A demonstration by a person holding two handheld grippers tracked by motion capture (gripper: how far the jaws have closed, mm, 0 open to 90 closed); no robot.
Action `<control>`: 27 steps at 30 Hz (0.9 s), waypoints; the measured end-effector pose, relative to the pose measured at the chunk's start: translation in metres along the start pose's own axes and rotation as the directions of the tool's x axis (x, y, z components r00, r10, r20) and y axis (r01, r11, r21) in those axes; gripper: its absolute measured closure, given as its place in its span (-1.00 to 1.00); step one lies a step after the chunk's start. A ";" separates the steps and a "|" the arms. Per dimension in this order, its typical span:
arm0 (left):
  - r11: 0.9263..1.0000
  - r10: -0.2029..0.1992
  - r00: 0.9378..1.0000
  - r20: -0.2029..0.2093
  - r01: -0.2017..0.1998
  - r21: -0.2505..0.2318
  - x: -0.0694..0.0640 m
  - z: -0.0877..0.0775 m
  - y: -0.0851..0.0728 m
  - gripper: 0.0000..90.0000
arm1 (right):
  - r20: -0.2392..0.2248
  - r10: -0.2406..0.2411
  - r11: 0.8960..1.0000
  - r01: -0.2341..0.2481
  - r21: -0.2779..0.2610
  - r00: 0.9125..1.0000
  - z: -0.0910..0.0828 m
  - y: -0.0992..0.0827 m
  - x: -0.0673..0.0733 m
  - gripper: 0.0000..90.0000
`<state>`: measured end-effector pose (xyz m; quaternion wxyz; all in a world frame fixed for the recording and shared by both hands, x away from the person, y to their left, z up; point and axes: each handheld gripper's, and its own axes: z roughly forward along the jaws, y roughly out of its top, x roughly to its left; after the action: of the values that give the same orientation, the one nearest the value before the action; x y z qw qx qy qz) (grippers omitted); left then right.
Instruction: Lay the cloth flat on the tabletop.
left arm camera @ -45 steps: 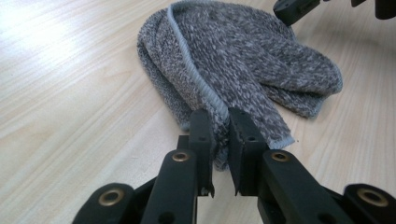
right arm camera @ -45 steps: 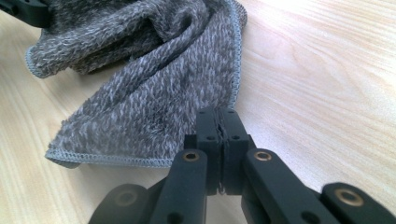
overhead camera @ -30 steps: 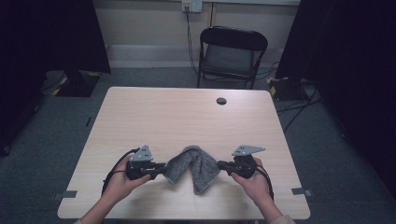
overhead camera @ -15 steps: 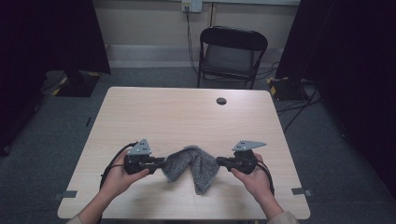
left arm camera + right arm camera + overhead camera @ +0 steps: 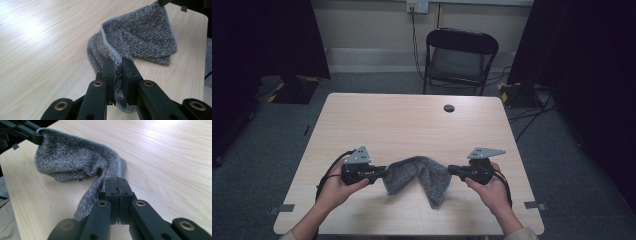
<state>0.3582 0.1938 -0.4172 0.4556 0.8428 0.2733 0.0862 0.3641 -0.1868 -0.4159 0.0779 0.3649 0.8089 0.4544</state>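
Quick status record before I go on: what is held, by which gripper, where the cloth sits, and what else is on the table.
held item: grey knitted cloth
left gripper: shut on one edge of the cloth
right gripper: shut on the opposite edge
cloth state: bunched and sagging between the two grippers, lower fold hanging toward the near edge
table: light wood
other item: small dark round thing near the far edge
behind table: black folding chair

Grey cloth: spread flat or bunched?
Bunched. The grey cloth sags in folds between the left gripper and right gripper, each shut on an edge.
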 end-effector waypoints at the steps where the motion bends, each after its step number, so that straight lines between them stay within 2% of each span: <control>1: 1.000 -0.001 1.000 -0.001 0.001 -0.002 0.000 -0.001 0.001 0.82 | 0.001 0.000 1.000 0.000 -0.003 1.000 -0.001 0.000 0.000 0.99; 9: 1.000 -0.003 1.000 -0.007 0.003 -0.011 0.004 -0.002 0.006 0.83 | -0.005 0.005 1.000 -0.005 -0.010 1.000 -0.001 0.006 -0.002 0.99; 22: 1.000 -0.012 0.999 -0.040 0.012 0.015 0.020 0.001 0.017 0.82 | 0.008 0.000 1.000 0.000 -0.005 1.000 0.005 0.018 -0.005 0.99; 27: 1.000 -0.015 0.999 -0.051 0.016 0.006 0.024 0.001 0.023 0.82 | 0.017 0.003 1.000 -0.003 -0.012 1.000 0.005 0.023 -0.009 0.99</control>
<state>0.3878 0.1959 -0.4019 0.4463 0.8397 0.2917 0.1033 0.3850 -0.1821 -0.4031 0.0862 0.3696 0.8049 0.4561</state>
